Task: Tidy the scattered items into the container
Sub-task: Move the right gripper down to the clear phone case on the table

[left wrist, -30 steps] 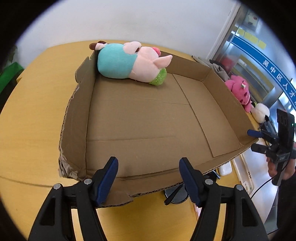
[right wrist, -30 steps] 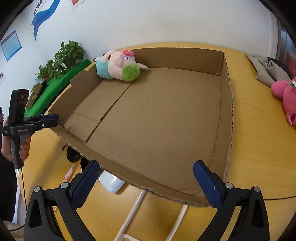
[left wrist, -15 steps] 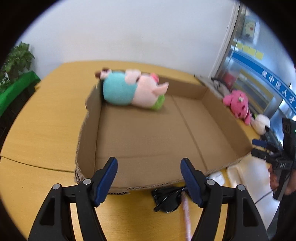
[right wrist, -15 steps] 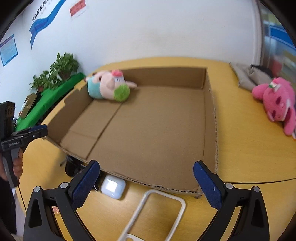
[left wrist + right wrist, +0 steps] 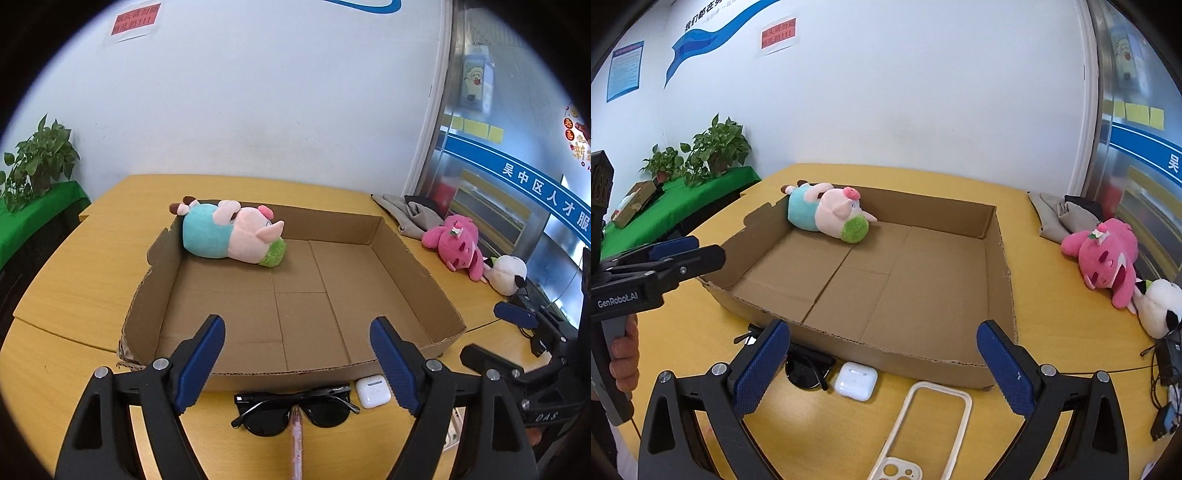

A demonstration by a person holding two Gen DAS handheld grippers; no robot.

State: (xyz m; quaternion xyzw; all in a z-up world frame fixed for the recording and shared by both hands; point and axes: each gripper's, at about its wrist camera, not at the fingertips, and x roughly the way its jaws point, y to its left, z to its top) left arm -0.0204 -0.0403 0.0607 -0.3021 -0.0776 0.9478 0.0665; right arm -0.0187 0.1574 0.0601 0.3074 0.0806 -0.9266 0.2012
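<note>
A shallow cardboard box (image 5: 410,254) (image 5: 995,236) lies on the yellow table, with a pig plush (image 5: 231,236) (image 5: 827,212) in its far left corner. In front of the box lie black sunglasses (image 5: 295,408) (image 5: 805,369), a white earbud case (image 5: 373,391) (image 5: 856,380), a pink pen (image 5: 296,439) and a cream phone case (image 5: 923,432). A pink plush (image 5: 458,245) (image 5: 1108,258) and a white plush (image 5: 508,273) (image 5: 1160,306) lie right of the box. My left gripper (image 5: 299,362) and right gripper (image 5: 882,365) are open and empty, near the box's front edge.
Grey cloth (image 5: 410,214) (image 5: 1060,218) lies at the table's back right. Cables and a black adapter (image 5: 1167,362) sit at the right edge. Potted plants (image 5: 713,147) stand on a green-covered table to the left. A white wall is behind.
Both grippers have pulled back and up from over the box, so the sunglasses, earbud case, pen and phone case in front of it came into view. Both stayed open.
</note>
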